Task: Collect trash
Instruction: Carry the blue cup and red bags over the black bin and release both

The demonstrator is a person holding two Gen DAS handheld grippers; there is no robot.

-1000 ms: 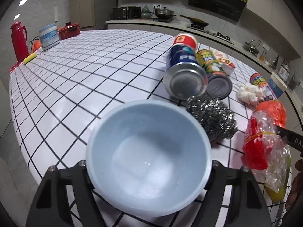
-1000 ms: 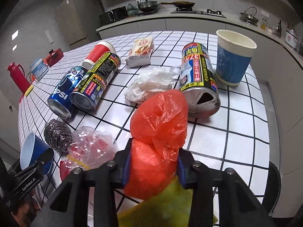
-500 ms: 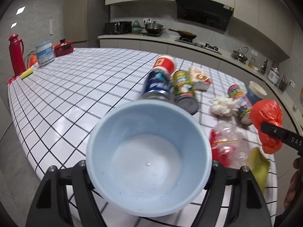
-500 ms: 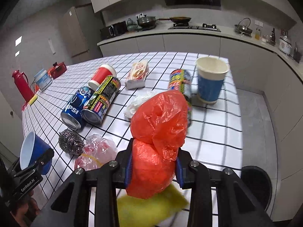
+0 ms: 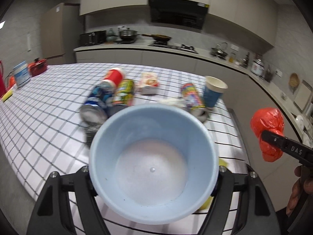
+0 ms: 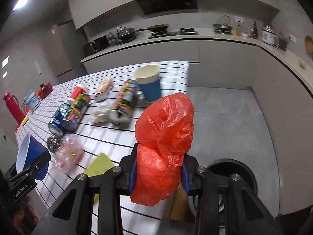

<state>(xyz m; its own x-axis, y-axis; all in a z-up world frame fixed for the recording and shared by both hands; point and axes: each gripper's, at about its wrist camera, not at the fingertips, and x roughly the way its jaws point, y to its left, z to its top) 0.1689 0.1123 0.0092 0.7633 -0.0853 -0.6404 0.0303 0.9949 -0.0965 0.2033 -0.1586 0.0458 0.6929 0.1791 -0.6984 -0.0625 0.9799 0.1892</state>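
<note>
My left gripper is shut on a blue cup, held above the near edge of the tiled table; it also shows in the right wrist view. My right gripper is shut on a crumpled orange plastic bag, lifted off the table's right side; the bag also shows in the left wrist view. A round black bin stands on the floor just beyond the bag.
On the table lie a Pepsi can, two printed cans, a red-and-white cup, a blue paper cup, a snack packet, white tissue, a steel scourer, a clear wrapper and a yellow sheet.
Both grippers have risen and drawn back from the table. The orange bag has left the tabletop and moved right, out over the floor near the bin. The blue cup stays held.
</note>
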